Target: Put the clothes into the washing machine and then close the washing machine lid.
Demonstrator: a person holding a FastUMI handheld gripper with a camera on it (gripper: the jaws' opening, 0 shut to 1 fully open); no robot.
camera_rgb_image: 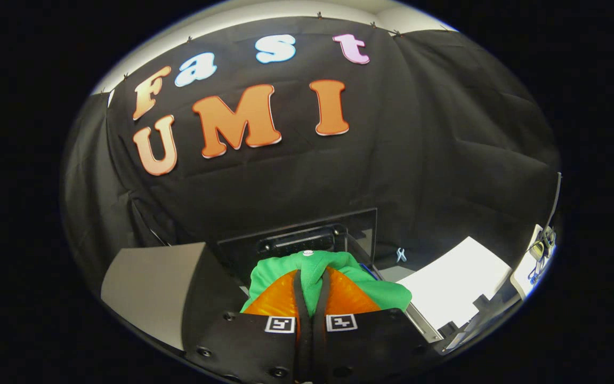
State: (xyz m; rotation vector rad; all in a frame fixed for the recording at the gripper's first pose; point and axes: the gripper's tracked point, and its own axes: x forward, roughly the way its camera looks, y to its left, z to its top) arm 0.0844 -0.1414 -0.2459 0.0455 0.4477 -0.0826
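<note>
Pinching green clothes [312, 269] between closed fingers [311, 298], raised washing machine lid [357, 224] beyond.

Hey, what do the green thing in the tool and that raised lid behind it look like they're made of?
The green garment, pinched between the tool's closed fingers, looks like soft matte fabric: it folds and drapes. The washing machine lid standing open behind it looks like dark, glossy glass or plastic, judging by its faint reflections; which one is unclear.

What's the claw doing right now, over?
Claw shut on green garment. Garment held up ahead of the washing machine's raised lid. Nothing seen blocking the way.
</note>
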